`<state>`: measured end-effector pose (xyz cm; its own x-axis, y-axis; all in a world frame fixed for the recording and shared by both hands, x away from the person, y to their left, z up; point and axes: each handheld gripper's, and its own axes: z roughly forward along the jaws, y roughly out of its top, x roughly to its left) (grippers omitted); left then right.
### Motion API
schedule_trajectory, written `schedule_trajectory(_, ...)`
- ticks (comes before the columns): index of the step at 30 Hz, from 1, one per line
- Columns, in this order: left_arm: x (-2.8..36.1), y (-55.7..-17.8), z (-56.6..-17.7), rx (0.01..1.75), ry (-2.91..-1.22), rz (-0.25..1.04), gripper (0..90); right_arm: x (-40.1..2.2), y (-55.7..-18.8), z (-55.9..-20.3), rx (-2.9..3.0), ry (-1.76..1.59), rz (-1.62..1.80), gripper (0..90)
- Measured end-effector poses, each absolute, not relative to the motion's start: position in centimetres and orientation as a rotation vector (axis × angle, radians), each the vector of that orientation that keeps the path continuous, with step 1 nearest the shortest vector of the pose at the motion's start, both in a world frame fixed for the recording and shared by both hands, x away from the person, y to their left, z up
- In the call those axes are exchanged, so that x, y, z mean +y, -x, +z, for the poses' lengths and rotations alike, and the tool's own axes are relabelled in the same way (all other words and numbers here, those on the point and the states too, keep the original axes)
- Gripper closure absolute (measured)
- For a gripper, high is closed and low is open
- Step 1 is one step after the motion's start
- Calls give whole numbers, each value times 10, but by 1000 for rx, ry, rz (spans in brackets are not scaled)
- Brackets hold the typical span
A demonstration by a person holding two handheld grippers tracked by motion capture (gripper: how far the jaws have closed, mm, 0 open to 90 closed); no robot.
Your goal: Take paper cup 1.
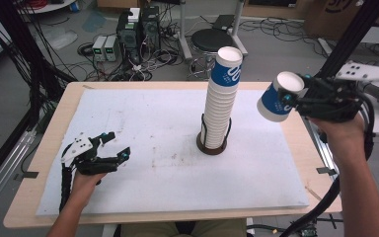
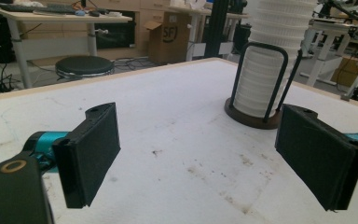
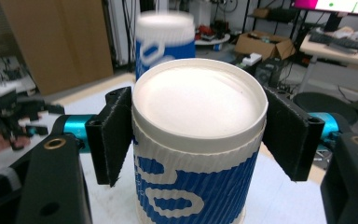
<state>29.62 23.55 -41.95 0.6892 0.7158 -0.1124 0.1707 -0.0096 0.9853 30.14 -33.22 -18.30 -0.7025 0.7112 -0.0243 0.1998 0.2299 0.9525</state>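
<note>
We see a blue-and-white paper cup point(image 1: 278, 98) clamped between the two black pads of the right gripper point(image 1: 296, 98), upside down with its white base toward the camera in the right gripper view point(image 3: 199, 154). In the high view it hangs in the air above the right edge of the table point(image 1: 44, 148), tilted, well clear of the white mat point(image 1: 143, 128). Just to its left stands the tall stack of cups point(image 1: 223, 96), set upside down in a dark round holder point(image 1: 212, 143) with thin black uprights, right of the mat's middle and nearer the far edge. We find the left gripper point(image 1: 114, 148) low over the mat near its near-left corner, well apart from the stack, its jaws spread wide with nothing between them; its own view shows bare, smudged mat between the pads point(image 2: 93, 154).
</note>
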Motion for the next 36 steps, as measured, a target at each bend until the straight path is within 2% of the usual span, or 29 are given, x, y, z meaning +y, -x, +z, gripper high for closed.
schedule_trajectory(6, 233, -296, -420, 742, -1556, 492, 138, -323, -298, -225, 2124, -832, 1461, 299)
schedule_trajectory(20, 229, -296, -422, 728, -1570, 485, 136, -302, -296, -297, 2173, -814, 1467, 300)
schedule_trajectory(36, 229, -296, -424, 721, -1588, 483, 136, -282, -292, -322, 2217, -776, 1482, 300)
